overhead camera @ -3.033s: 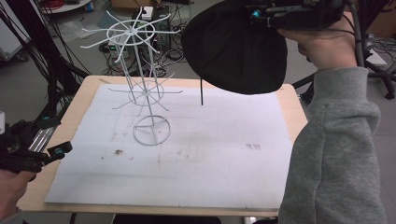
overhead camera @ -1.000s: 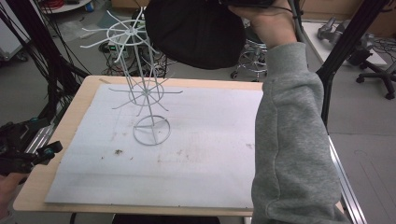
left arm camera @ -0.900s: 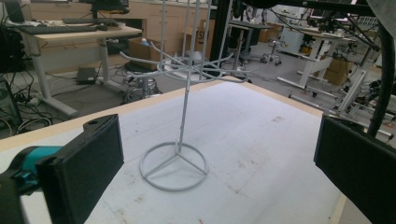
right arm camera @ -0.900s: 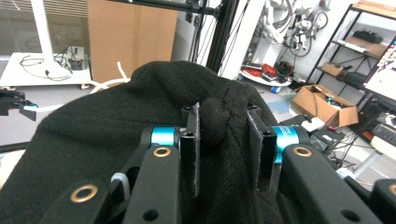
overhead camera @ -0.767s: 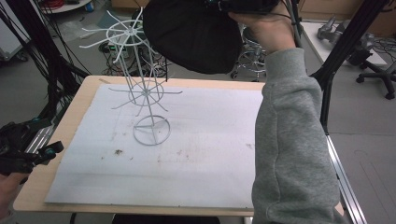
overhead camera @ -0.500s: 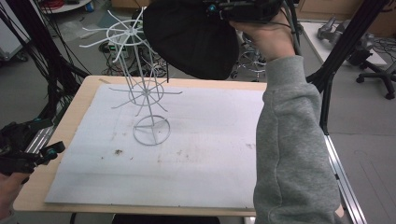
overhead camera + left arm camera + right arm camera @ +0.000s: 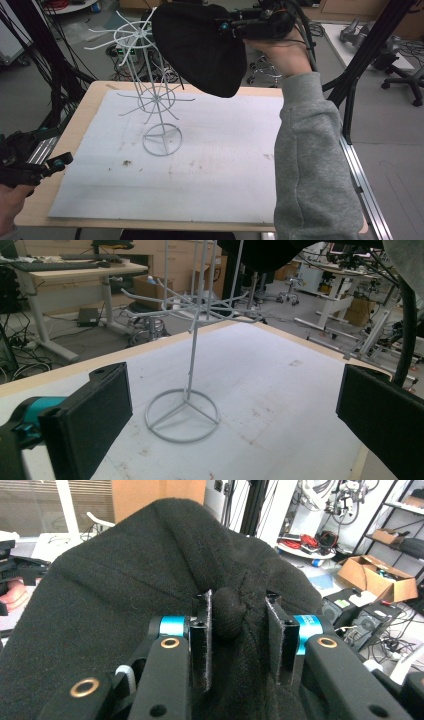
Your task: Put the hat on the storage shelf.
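1. A workshop with desks, rolling stools, cardboard boxes and trailing cables surrounds a wooden table [image 7: 82,117] whose top is mostly covered by a white, lightly stained sheet [image 7: 225,165].
2. On the sheet, toward the far left, stands a white wire rack [image 7: 156,100]: a ring base, a thin upright post and two tiers of spokes fanning outward. It looks like a stand meant for hanging things from its arms.
3. The right gripper [image 7: 235,27] is raised well above the table, just right of the rack's upper tier, with its jaws closed on a bunched fold of a black hat [image 7: 200,47].
4. In the right gripper view the pinch is plain: a rolled lump of the hat's fabric sits squeezed between the two pads. Holding it by this gather lets the rest hang free and open downward, which I judge suits lowering it over the rack's top spokes.
5. The hat is soft, matte black knit or fleece, rounded like a dome, sagging below the jaws with loose folds; its near edge overlaps the top tier of the rack in the high view.
6. The left gripper [image 7: 50,167] waits low at the table's left edge, jaws spread wide and holding nothing, pointed at the rack's base, perhaps ready to steady it.
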A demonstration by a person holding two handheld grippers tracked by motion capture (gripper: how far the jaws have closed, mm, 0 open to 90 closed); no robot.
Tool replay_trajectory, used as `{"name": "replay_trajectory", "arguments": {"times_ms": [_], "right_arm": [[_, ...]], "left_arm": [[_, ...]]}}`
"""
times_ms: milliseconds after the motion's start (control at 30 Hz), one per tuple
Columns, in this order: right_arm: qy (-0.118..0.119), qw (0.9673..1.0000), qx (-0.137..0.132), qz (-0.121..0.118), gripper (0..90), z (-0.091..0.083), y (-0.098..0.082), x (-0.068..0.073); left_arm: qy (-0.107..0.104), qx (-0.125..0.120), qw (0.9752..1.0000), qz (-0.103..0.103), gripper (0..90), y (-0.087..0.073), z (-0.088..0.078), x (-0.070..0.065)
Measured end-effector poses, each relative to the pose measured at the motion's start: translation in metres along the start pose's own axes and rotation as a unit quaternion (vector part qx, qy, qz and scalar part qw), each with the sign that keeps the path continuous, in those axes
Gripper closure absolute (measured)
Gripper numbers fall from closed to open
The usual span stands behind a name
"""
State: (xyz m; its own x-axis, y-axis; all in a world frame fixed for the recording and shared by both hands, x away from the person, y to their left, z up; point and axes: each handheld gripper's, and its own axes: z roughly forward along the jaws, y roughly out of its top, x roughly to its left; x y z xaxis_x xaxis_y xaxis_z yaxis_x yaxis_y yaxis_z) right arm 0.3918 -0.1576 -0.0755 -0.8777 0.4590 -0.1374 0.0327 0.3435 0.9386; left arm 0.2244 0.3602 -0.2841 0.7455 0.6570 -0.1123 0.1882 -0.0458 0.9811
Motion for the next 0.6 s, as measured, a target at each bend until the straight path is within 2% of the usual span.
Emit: {"name": "replay_trajectory", "arguments": {"times_ms": [267, 433, 600], "right_arm": [[0.014, 0.9997, 0.008, 0.017, 68.3, 0.006, -0.017, -0.002], [0.021, 0.9996, 0.005, 0.019, 68.0, 0.01, -0.024, -0.002], [0.028, 0.9992, 0.019, 0.023, 67.3, 0.013, -0.029, -0.003]], "left_arm": [[-0.002, 0.002, 1.0, -0.001, 1.7, -0.001, 0.002, 0.0], [-0.002, 0.004, 1.0, 0.002, 1.7, -0.001, 0.003, -0.001], [-0.002, 0.003, 1.0, 0.001, 1.7, -0.001, 0.003, -0.001]]}}
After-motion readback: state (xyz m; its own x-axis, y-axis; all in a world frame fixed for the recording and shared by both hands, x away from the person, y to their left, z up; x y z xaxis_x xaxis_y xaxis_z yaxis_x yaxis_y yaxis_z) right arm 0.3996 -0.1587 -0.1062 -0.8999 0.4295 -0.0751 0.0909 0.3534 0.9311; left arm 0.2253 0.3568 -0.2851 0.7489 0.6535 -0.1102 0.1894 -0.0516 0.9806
